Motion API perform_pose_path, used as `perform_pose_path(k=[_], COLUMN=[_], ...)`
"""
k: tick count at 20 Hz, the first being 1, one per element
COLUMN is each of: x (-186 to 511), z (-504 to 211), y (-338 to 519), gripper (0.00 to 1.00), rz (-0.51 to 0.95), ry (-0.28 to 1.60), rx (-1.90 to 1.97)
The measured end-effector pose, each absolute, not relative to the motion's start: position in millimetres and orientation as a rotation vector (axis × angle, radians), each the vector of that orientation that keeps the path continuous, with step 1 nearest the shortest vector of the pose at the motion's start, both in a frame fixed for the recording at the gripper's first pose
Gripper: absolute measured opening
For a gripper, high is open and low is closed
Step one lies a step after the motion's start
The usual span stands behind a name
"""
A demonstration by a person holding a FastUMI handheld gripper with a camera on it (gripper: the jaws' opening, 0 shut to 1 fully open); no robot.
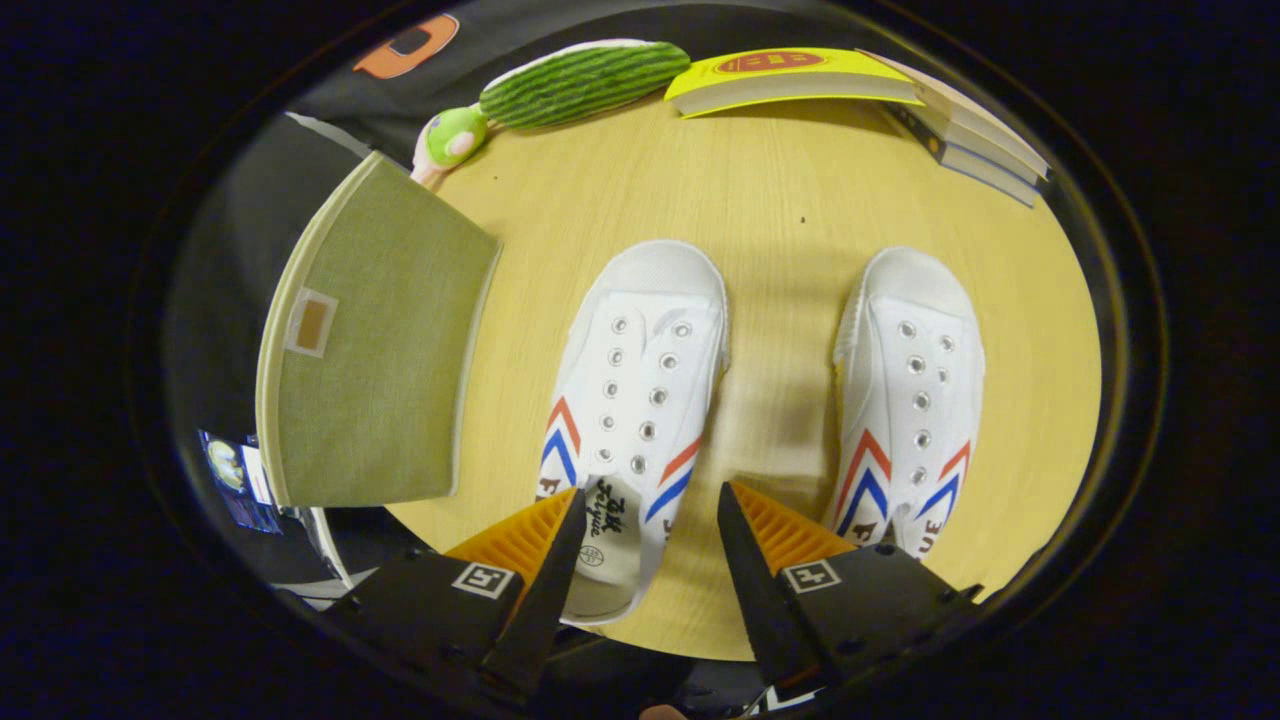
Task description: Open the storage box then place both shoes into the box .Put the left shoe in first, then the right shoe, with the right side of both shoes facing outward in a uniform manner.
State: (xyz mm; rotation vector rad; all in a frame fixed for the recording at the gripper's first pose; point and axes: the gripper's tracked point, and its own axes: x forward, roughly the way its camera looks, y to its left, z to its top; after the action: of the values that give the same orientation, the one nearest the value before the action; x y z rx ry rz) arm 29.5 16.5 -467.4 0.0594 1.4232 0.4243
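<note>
- Gripper (648,535) fingers spread wide, pinching nothing; heel of the white canvas left shoe with red and blue stripes (633,420) lies between them, toe toward 12 o'clock.
- Matching white canvas right shoe (912,400) at 2 o'clock of the fingers, apart from the first, on the pale wooden table (780,220).
- Olive fabric storage box (375,340) at 10 o'clock, lid closed.
- Beyond, at 12 o'clock: striped green plush toy (580,82), yellow book (790,75), stacked books (975,140).
</note>
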Motion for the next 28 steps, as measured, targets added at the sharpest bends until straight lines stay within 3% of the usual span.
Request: perform_pose_path(k=[4,5,7,13,19,28], x=[30,27,34,30,27,19], z=[-483,-482,-483,-475,-439,-293], y=[25,28,26,30,32,66], gripper=[0.58,0.45,0.31,0.08,0.06,0.06], rz=[0.409,0.408,0.392,0.389,0.396,0.438], ry=[1.481,1.498,1.511,1.512,1.498,1.42], rx=[0.144,0.181,0.216,0.323,0.425,0.421])
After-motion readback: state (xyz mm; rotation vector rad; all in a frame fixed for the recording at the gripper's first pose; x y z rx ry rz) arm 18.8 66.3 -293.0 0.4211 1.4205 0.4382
